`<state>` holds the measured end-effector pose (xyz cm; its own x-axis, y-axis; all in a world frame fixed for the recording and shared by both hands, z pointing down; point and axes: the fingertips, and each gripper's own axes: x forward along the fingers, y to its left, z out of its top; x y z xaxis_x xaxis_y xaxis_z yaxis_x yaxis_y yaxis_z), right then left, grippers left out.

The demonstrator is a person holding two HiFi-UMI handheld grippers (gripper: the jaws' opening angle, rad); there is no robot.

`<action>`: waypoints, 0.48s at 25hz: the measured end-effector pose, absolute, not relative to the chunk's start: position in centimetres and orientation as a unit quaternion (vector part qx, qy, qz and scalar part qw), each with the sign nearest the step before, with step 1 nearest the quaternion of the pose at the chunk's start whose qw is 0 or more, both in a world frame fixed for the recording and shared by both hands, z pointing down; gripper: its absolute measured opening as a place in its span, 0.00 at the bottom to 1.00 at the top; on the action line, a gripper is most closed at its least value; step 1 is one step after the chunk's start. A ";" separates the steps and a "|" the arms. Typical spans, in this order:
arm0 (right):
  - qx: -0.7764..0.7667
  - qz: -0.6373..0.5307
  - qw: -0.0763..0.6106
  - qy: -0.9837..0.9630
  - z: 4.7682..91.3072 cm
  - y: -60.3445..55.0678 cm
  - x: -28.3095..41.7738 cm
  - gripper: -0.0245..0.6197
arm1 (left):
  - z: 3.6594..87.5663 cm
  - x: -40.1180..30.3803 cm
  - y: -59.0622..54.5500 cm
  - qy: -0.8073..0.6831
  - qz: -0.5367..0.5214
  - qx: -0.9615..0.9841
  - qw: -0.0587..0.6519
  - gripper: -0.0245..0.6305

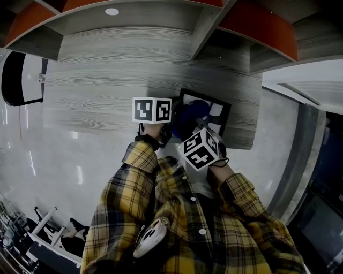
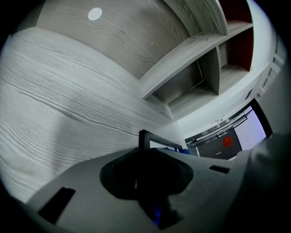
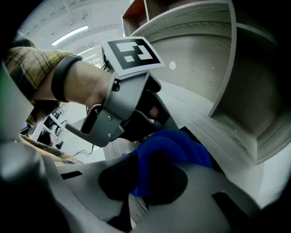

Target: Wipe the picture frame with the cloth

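A black picture frame (image 1: 225, 114) lies near the front edge of the grey wooden table (image 1: 107, 96). My left gripper (image 1: 169, 127), under its marker cube, is at the frame's left side. In the left gripper view the frame's dark corner (image 2: 144, 137) rises from between the jaws, which are shut on it. A blue cloth (image 1: 191, 113) rests bunched on the frame. My right gripper (image 1: 199, 134) is shut on that cloth (image 3: 172, 150), which bulges out of the jaws right beside the left gripper's grey body (image 3: 119, 116).
Grey shelf compartments (image 1: 134, 21) with orange backs (image 1: 257, 24) rise behind the table. A small white disc (image 1: 112, 11) sits on the back panel. A dark chair (image 1: 15, 77) stands at the left, on a glossy floor. The table's right end (image 1: 256, 107) is close to the frame.
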<state>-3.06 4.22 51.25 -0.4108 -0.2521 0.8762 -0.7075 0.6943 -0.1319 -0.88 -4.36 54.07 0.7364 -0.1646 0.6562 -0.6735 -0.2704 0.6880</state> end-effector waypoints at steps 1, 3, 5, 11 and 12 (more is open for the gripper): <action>0.291 0.256 0.451 -0.804 51.1 4.8 -3.4 0.12 | 54.1 -0.9 -4.4 -0.276 0.237 0.762 0.537 0.15; 0.270 0.268 0.448 -0.809 50.8 6.2 -4.1 0.12 | 54.1 -0.9 -4.4 -0.277 0.236 0.762 0.536 0.15; 0.249 0.276 0.449 -0.812 50.7 7.7 -4.6 0.12 | 54.1 -0.9 -4.4 -0.277 0.235 0.763 0.535 0.15; 0.246 0.295 0.427 -0.819 50.3 9.1 -4.7 0.12 | 54.0 -0.8 -4.5 -0.281 0.228 0.763 0.536 0.15; 0.253 0.300 0.416 -0.820 49.9 8.8 -4.4 0.12 | 54.0 -0.7 -4.5 -0.281 0.227 0.763 0.536 0.15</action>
